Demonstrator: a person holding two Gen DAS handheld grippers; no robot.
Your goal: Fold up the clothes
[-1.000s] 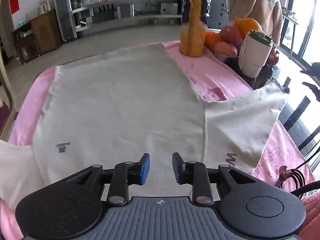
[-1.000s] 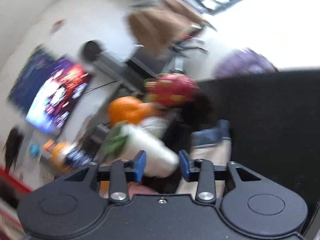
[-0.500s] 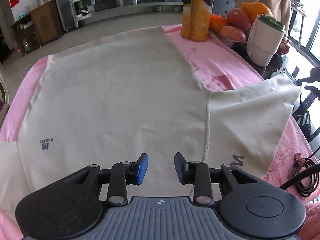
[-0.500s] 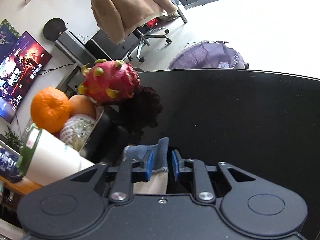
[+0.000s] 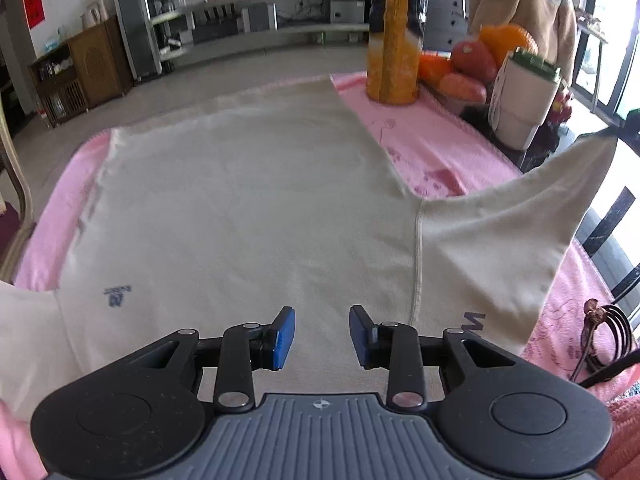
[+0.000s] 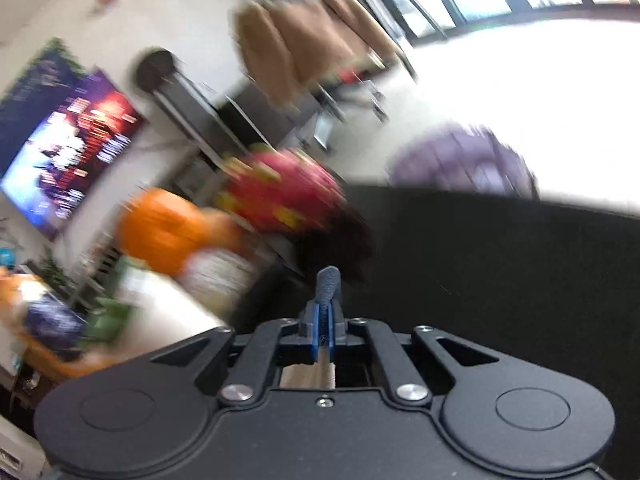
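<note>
Shirt (image 5: 248, 208) flat on pink-covered worktop (image 5: 424, 152). Right gripper (image 6: 323, 326) clamped on sleeve (image 5: 520, 232) cuff, lifted. Left gripper (image 5: 322, 338) apart, hovering over chest. Carry sleeve low across; pin the seam; avoid cup (image 5: 524, 104).

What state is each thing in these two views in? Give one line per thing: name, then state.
Left gripper: open, empty, over the shirt.
Right gripper: shut on the sleeve cuff.
Beige shirt: spread flat on the pink cloth.
Right sleeve: lifted, pulled up at its tip.
Sleeve cuff: pinched, sticking up past the fingers.
White cup: upright, lid on.
</note>
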